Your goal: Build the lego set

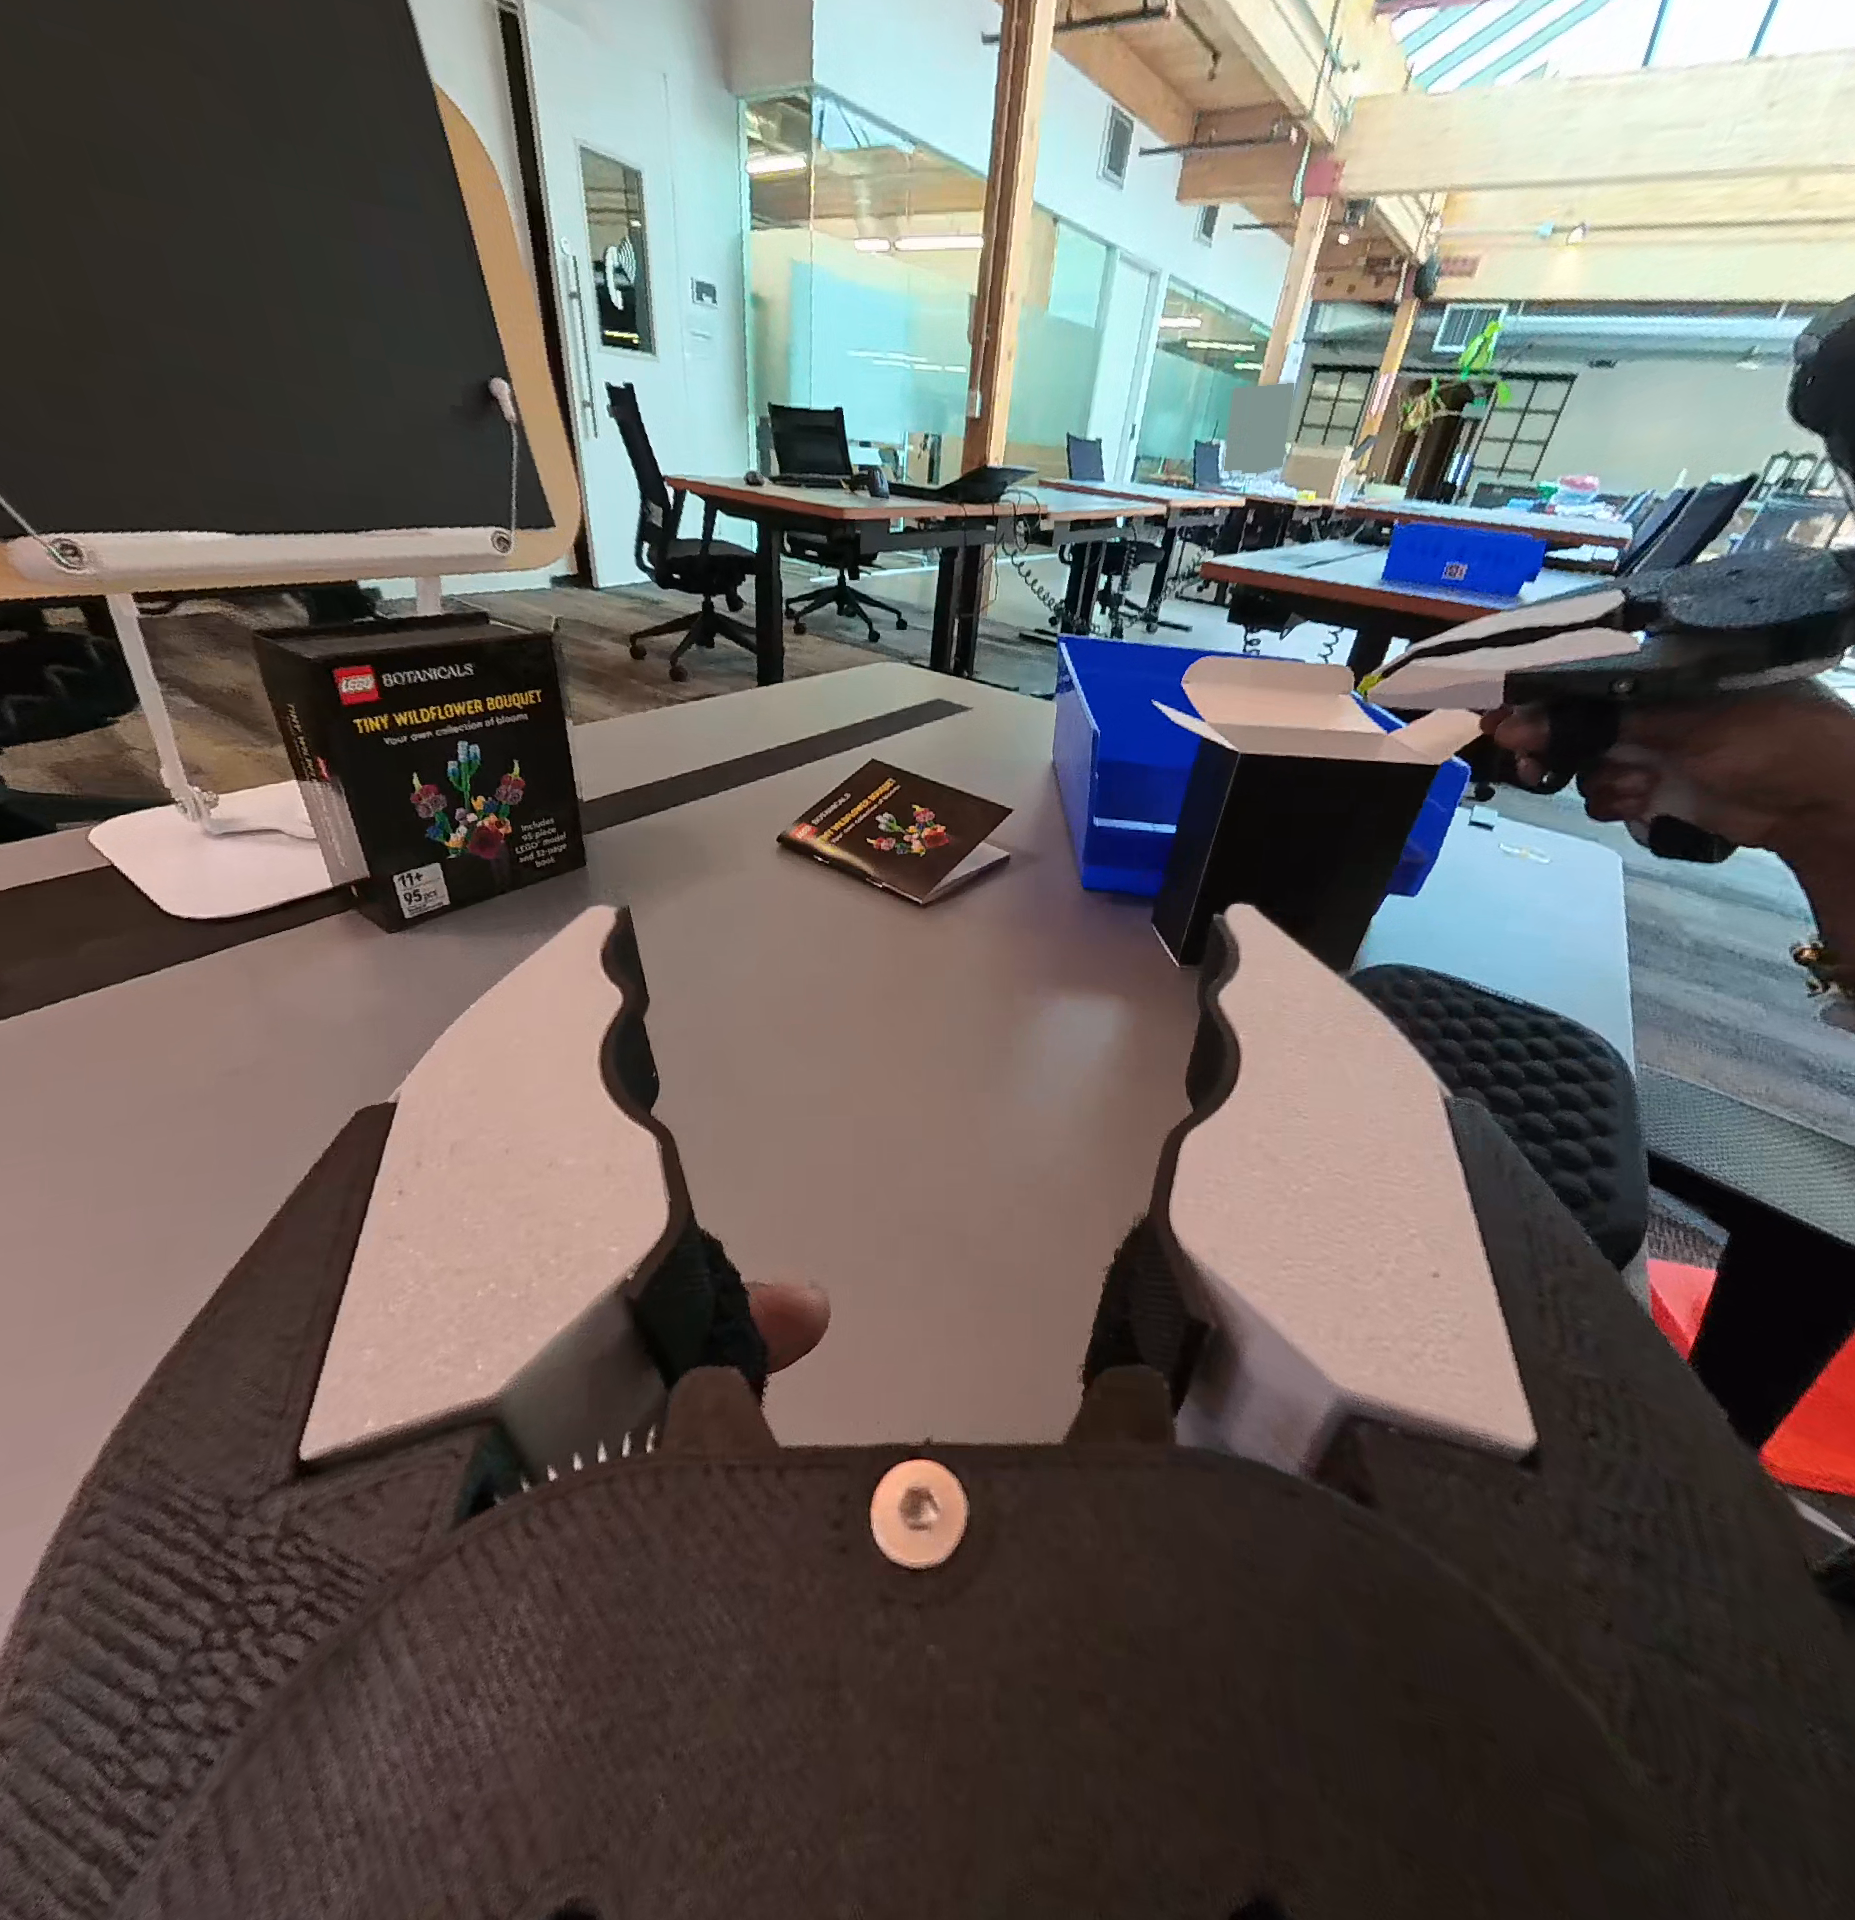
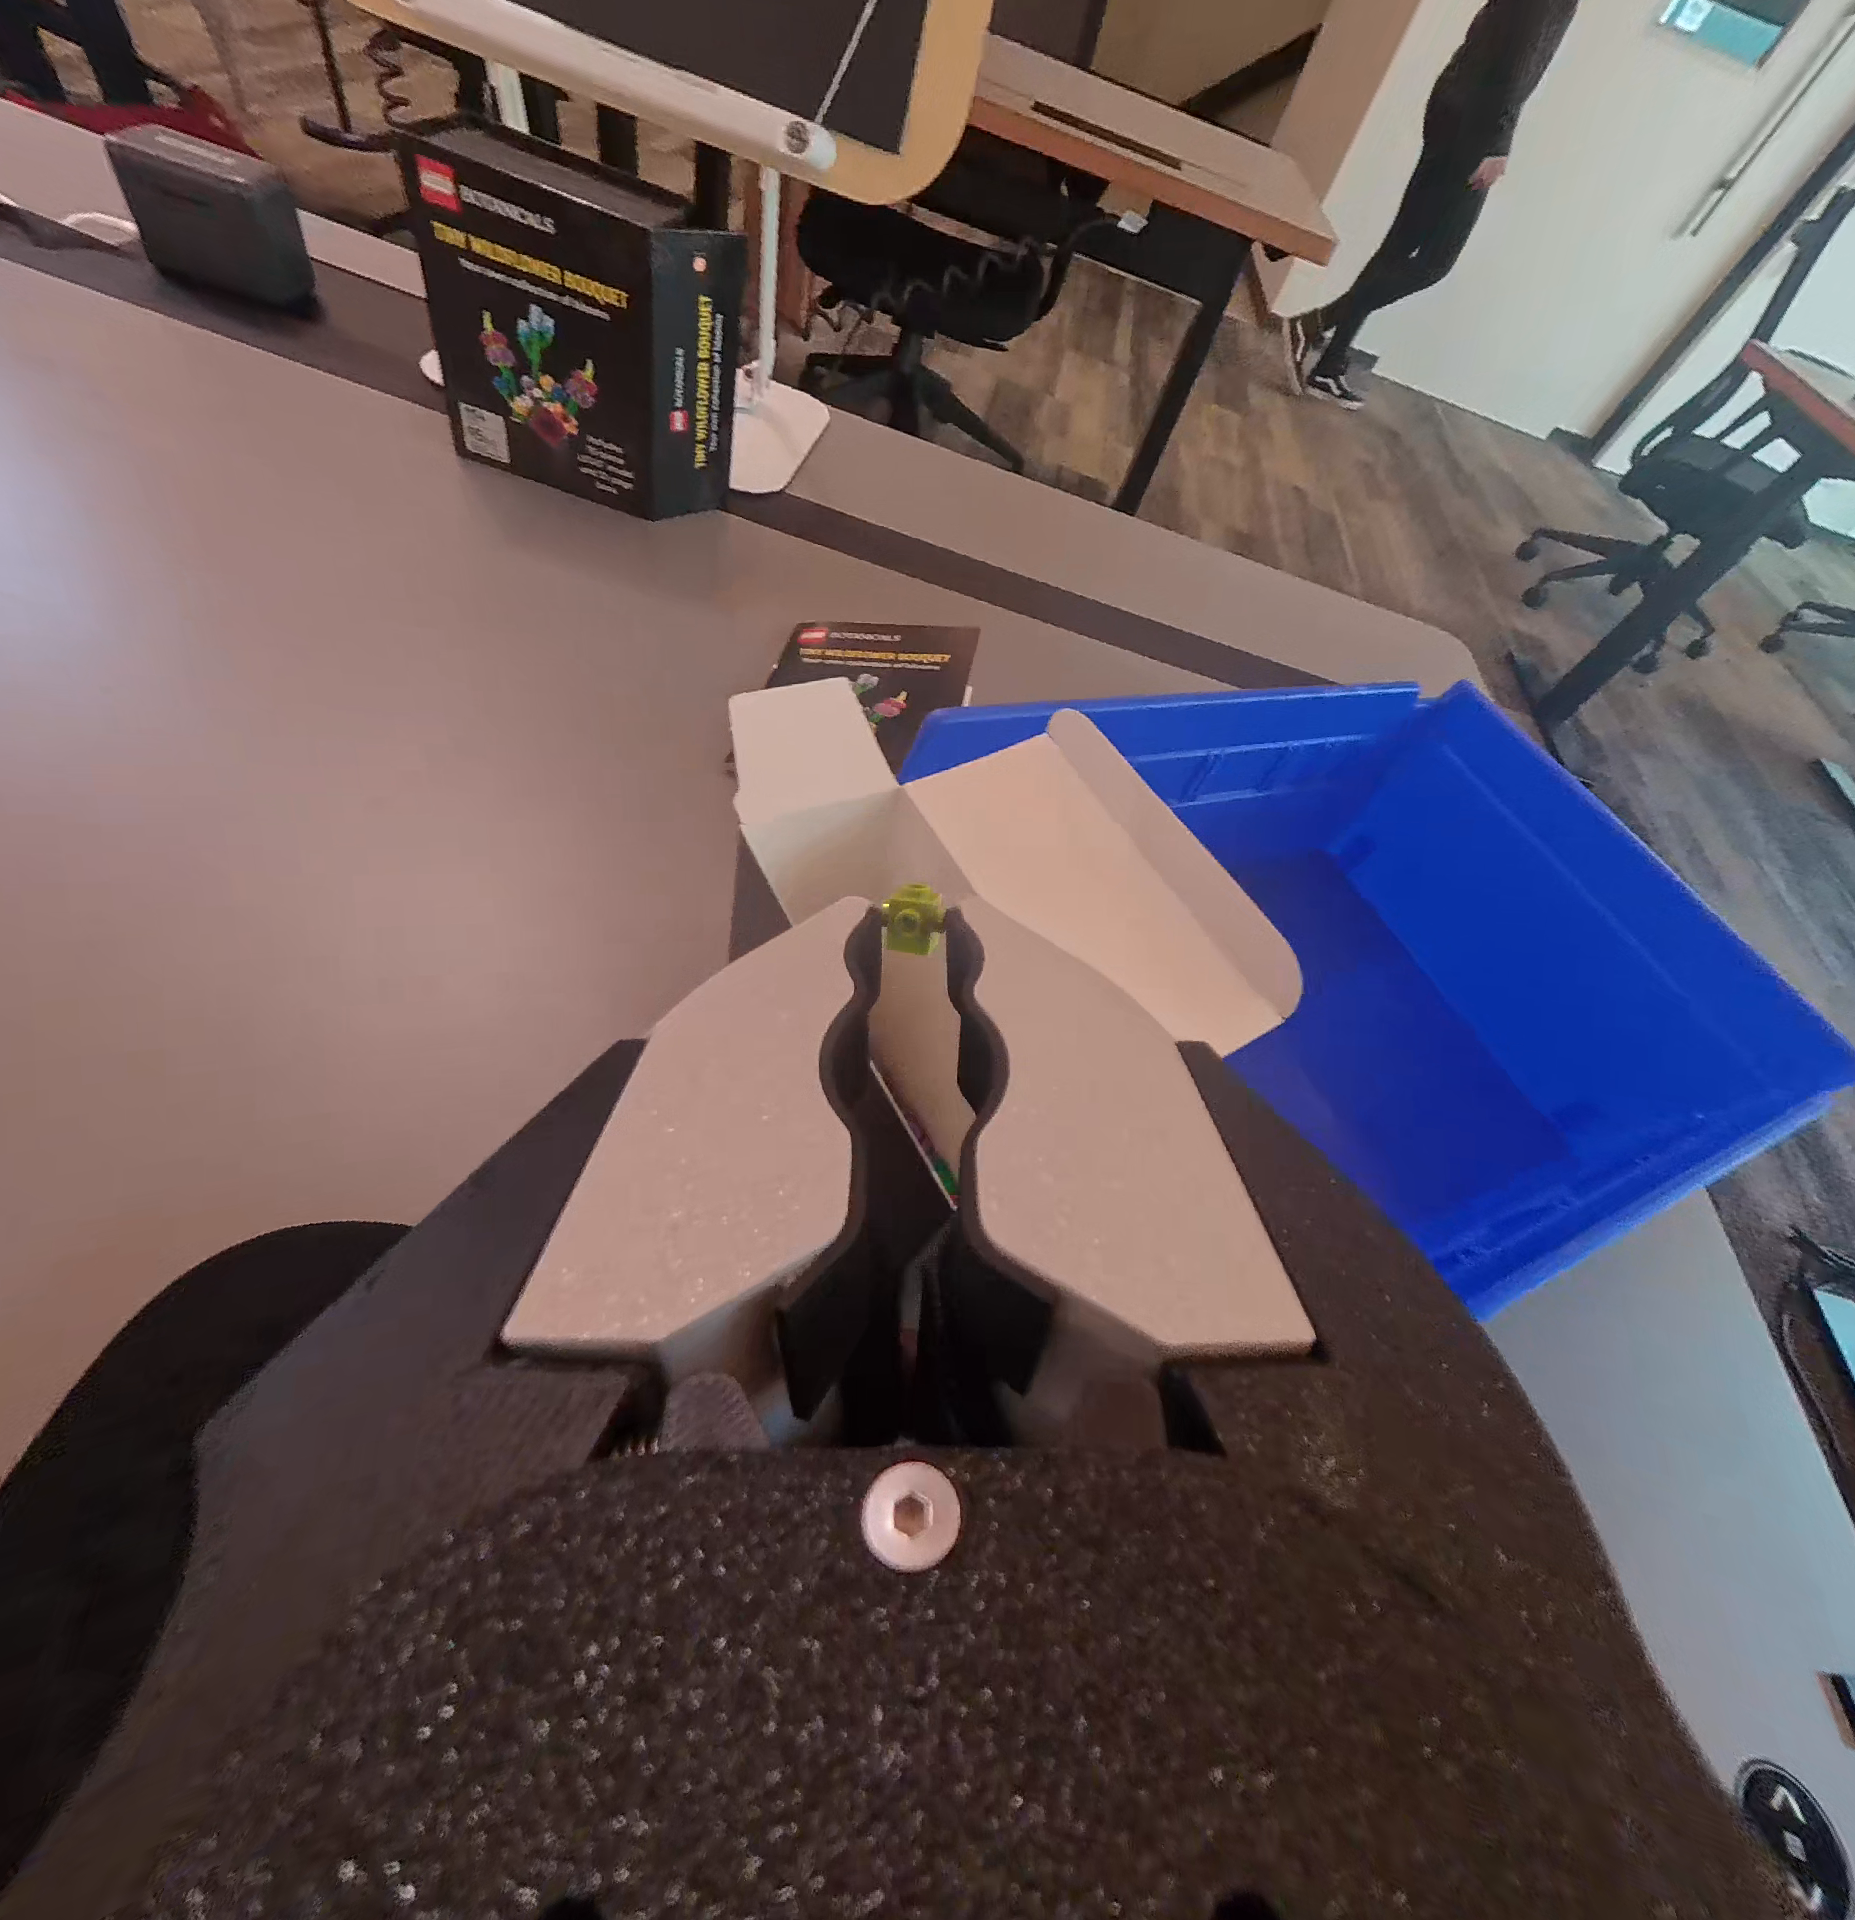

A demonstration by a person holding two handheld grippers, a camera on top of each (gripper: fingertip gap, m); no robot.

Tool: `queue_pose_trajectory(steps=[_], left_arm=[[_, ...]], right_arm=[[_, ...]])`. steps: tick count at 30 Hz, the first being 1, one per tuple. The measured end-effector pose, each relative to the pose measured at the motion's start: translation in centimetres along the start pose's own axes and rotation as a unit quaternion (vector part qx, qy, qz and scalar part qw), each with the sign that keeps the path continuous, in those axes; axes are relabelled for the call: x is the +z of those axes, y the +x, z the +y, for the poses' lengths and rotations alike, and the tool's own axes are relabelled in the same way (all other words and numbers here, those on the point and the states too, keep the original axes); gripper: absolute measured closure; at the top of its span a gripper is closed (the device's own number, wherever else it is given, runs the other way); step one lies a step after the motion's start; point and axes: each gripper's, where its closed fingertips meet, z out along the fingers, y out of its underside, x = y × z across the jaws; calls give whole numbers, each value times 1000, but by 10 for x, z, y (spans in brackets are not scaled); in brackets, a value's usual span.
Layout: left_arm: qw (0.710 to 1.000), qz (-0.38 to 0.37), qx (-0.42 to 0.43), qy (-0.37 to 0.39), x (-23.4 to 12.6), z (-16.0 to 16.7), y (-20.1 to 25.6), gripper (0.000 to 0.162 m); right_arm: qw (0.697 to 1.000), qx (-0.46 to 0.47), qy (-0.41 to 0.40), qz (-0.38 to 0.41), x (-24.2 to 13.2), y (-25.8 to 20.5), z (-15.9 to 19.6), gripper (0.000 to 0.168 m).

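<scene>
Right gripper (image 2: 910,920) of mine is pinching a tiny lime-green lego piece (image 2: 912,925) at the very tips of its fingers, the jaws nearly together with only the little stud-sided brick between them. It hangs directly over the opened box (image 2: 1016,842), whose white flaps are folded outward. That box stands at the desk's (image 2: 279,779) right edge, touching the near side of the blue bin (image 2: 1525,935). The bin looks empty as far as I can see into it, and lies just to the right of and beyond my fingertips.

My left gripper (image 1: 918,935) is spread wide and holds nothing; it hovers low over the bare middle of the desk, near the front edge. In the left wrist view the opened box sits just past its right finger, so the left hand is near, but the right one already has the piece.

The instruction booklet (image 1: 897,826) lies flat just left of the bin, well behind my left fingertips. A sealed lego box (image 1: 435,769) stands upright toward the far left edge, beside the white foot of a lamp stand (image 1: 206,847).

I judge the coming move turns on the piece being held above the box mouth with the bin immediately to its right: a short carry rightward should put it over the bin.
</scene>
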Motion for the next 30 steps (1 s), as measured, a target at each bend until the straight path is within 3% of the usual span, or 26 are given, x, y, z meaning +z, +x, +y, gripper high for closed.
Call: queue_pose_trajectory(steps=[13,18,23,26,30], left_arm=[[999,8,29,-24,1,6,5,64],[998,12,38,-41,3,12,7,67],[997,28,43,-57,4,16,13,68],[996,35,49,-66,1,17,14,70],[995,40,46,-78,-7,18,10,70]], right_arm=[[1000,0,-13,24,1,13,5,140],[997,-38,6,-67,-6,-16,-3,133],[985,-126,-86,-84,5,-25,15,135],[972,-149,-151,-102,17,-24,24,145],[925,-207,-283,-144,26,-26,55,159]])
